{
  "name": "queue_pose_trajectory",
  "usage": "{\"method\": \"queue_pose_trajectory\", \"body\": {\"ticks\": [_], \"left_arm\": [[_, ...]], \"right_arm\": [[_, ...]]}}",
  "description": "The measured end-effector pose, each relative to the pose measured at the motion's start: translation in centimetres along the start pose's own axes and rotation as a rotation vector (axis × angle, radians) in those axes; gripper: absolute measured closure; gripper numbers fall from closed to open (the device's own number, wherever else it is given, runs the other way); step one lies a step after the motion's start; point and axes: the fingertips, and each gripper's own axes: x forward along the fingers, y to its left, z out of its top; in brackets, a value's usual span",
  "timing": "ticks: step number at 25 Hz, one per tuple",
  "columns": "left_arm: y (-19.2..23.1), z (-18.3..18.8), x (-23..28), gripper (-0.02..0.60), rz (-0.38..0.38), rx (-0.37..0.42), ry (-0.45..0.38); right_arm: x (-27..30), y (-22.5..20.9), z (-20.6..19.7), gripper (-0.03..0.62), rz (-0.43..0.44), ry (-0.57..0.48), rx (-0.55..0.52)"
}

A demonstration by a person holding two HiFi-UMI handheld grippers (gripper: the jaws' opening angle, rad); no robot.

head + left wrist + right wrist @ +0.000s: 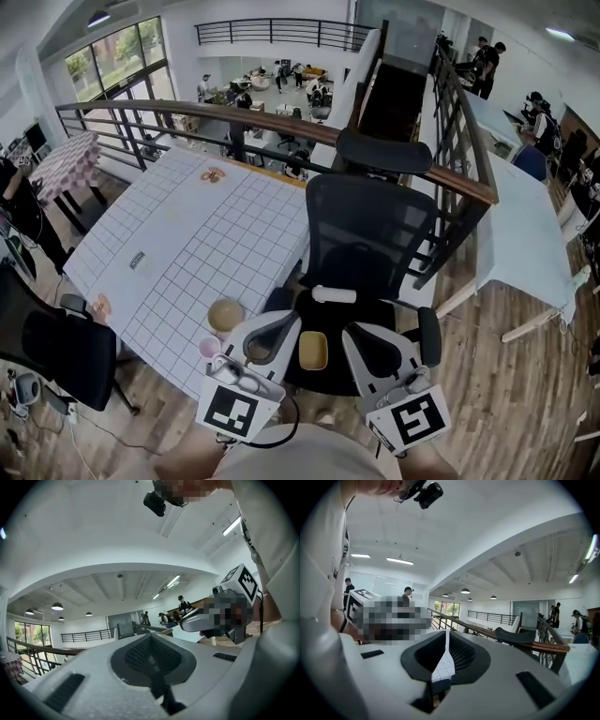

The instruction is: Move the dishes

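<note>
A tan bowl (225,314) and a small pink cup (208,348) stand at the near corner of the table (187,234), which has a white grid cloth. A yellow rectangular dish (313,350) lies on the black chair's seat, between my two grippers. My left gripper (284,322) hovers just right of the cup, its jaws together with nothing in them (151,638). My right gripper (356,331) sits over the seat, right of the dish. Its jaws leave only a thin slit (446,635), and the grid cloth (444,665) shows through it.
A black mesh office chair (370,234) stands against the table's right edge, with a white roll (334,294) on its seat. A small orange plate (101,305) lies at the table's left edge. Another chair (56,347) is at left; a railing (281,117) runs behind.
</note>
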Motion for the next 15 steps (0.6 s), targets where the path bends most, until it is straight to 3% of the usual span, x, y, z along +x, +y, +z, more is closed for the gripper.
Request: {"method": "queue_pose_trajectory", "body": {"ticks": [4,9,15], "left_arm": [[-0.2,0.3,-0.4,0.571,0.011,0.030,-0.014],[0.1,0.0,-1.1,0.571,0.019,-0.086,0.000],[0.0,-0.9,-1.0,0.571,0.019,-0.102,0.021]], "right_arm": [[0.1,0.4,-0.3,0.559,0.018,-0.002,0.009],[0.1,0.9,-0.3,0.559,0.037,0.000,0.017],[0.3,0.7,-1.0,0.559,0.037,0.018,0.028]]}}
